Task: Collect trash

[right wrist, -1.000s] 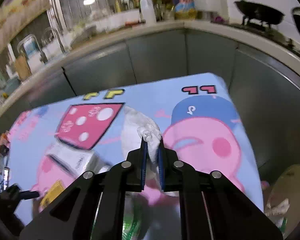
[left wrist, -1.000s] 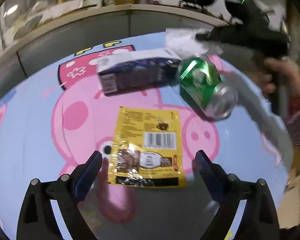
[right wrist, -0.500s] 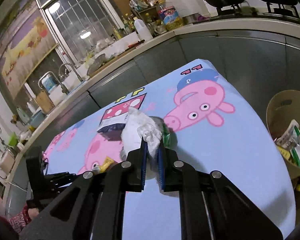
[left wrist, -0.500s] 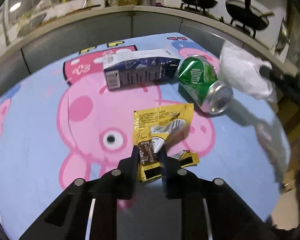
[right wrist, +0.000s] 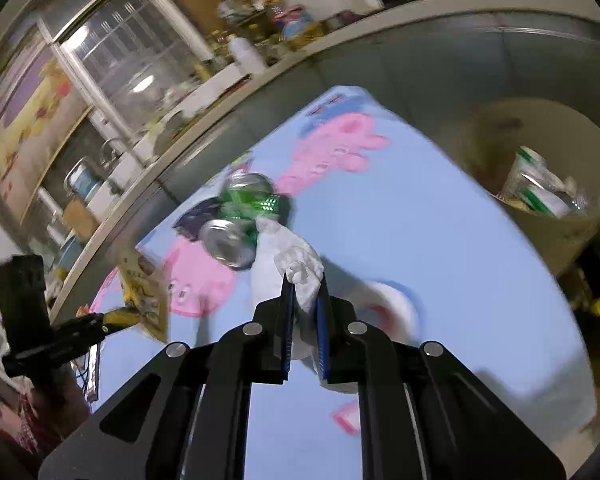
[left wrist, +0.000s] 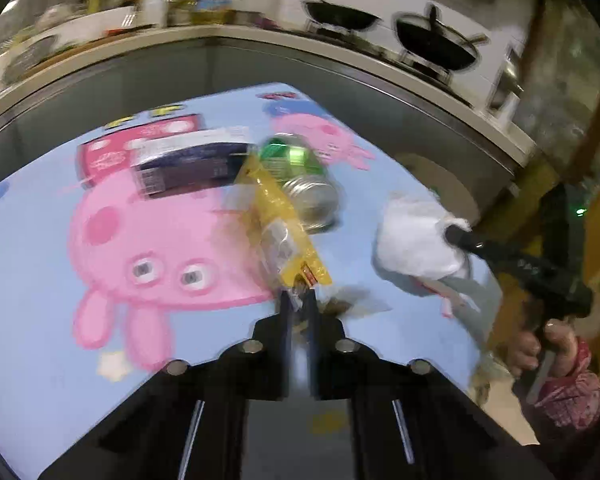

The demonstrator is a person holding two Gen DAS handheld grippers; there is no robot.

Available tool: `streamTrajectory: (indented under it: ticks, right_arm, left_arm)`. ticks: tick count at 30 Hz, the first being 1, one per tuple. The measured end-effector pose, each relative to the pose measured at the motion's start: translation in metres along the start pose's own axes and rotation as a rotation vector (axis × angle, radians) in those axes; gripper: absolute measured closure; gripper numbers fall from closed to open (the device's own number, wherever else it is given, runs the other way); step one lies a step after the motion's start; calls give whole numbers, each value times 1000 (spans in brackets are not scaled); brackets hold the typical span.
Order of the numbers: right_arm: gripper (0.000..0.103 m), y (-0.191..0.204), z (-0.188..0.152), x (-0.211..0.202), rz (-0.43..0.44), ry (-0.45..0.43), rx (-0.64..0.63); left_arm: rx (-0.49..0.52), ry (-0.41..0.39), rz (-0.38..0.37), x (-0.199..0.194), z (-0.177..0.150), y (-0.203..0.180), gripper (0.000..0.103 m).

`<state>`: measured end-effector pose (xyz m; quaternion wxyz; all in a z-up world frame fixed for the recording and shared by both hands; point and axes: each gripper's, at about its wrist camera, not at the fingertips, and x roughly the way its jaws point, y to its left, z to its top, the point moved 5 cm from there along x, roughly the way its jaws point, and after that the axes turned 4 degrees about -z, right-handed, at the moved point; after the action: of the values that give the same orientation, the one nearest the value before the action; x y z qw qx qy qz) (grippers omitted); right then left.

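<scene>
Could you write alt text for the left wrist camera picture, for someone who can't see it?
A black two-fingered tool, shut on a crumpled yellow wrapper, lifts it off a cartoon-pig tablecloth. Behind lie a green can and a dark carton; at right a hand holds a second tool gripping a white wad. The picture is motion-blurred.

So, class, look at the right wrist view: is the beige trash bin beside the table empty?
No, the trash bin already holds crumpled wrappers, green and white packaging visible inside its rim.

can [left wrist: 300, 176] beside carton [left wrist: 188, 168], cloth [left wrist: 40, 320] elsewhere bare
</scene>
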<state>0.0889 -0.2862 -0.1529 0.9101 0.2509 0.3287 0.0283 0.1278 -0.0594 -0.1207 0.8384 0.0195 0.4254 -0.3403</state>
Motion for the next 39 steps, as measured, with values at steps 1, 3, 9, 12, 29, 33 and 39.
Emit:
streamTrajectory:
  ticks: [1, 3, 9, 12, 29, 33, 39]
  right_arm:
    - [93, -10, 2, -3, -8, -8, 15]
    - [93, -34, 8, -16, -29, -48, 60]
    - [93, -96, 40, -50, -66, -164, 177]
    - [93, -105, 44, -54, -43, -177, 175]
    - [93, -20, 20, 30, 175, 27, 66]
    - [93, 4, 13, 34, 157, 57, 3]
    - [93, 22, 3, 41, 116, 104, -27]
  left_arm:
    - [27, 14, -23, 9, 7, -12, 97]
    - [80, 30, -55, 24, 21, -33, 97]
    - [194, 37, -108, 65, 75, -90, 97]
    - [195, -1, -41, 52, 93, -82, 97]
    - [-57, 53, 127, 39, 46, 31, 22]
    - [-13, 36, 67, 42, 53, 45, 4]
    - [46, 123, -178, 70, 62, 64, 4]
